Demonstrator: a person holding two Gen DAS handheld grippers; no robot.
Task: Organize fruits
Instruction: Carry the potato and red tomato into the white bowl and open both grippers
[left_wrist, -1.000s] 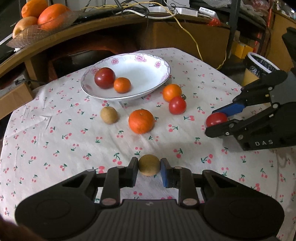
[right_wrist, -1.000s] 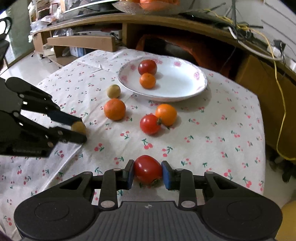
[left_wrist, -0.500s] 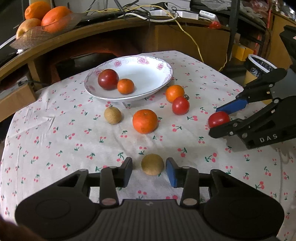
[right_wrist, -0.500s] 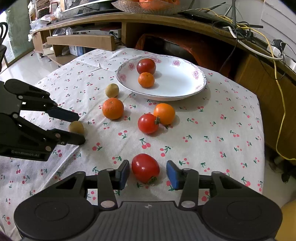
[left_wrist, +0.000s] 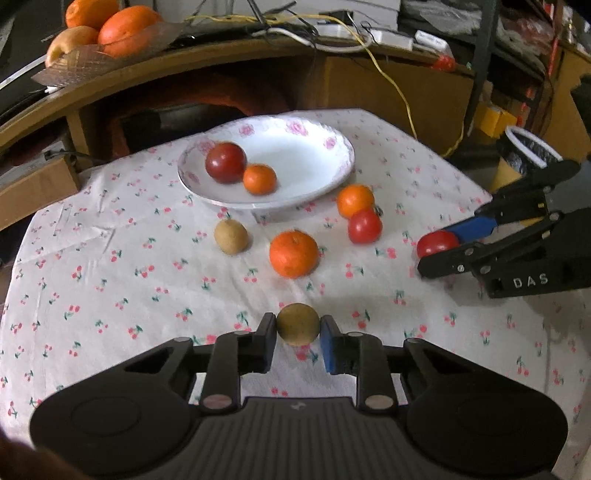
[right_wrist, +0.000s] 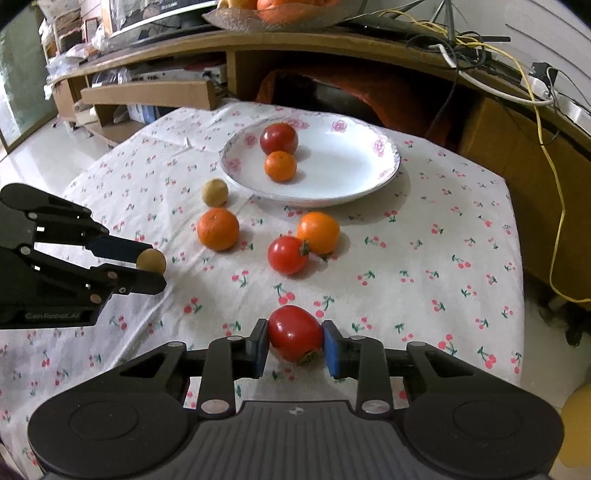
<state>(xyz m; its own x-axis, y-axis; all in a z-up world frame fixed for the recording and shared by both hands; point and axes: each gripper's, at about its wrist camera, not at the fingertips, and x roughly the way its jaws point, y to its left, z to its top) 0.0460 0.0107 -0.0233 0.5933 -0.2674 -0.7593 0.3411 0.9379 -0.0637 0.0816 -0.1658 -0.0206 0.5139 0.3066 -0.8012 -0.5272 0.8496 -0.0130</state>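
Note:
My left gripper (left_wrist: 298, 332) has its jaws closing on a round brown fruit (left_wrist: 297, 324), and both pads touch it on the cherry-print cloth. My right gripper (right_wrist: 295, 334) likewise closes its jaws on a red tomato (right_wrist: 293, 330), pads against its sides. Each gripper also shows from the side in the other view. The white flowered plate (left_wrist: 295, 155) at the back holds a dark red tomato (left_wrist: 226, 162) and a small orange (left_wrist: 259, 179). Loose in front of it lie another brown fruit (left_wrist: 231, 236), a large orange (left_wrist: 293, 253), a second orange (left_wrist: 355, 201) and a tomato (left_wrist: 365, 226).
A wooden shelf curves behind the table and carries a glass bowl of oranges (left_wrist: 110, 33) and tangled cables (left_wrist: 332, 37). A cardboard box (left_wrist: 37, 188) stands at the left and a white-rimmed bin (left_wrist: 528, 147) at the right. The cloth drops off at the table's right edge (right_wrist: 517, 295).
Both grippers held their fruits a second ago, stood open around them half a second ago, and have now closed on them again. The fruits stayed on the cloth.

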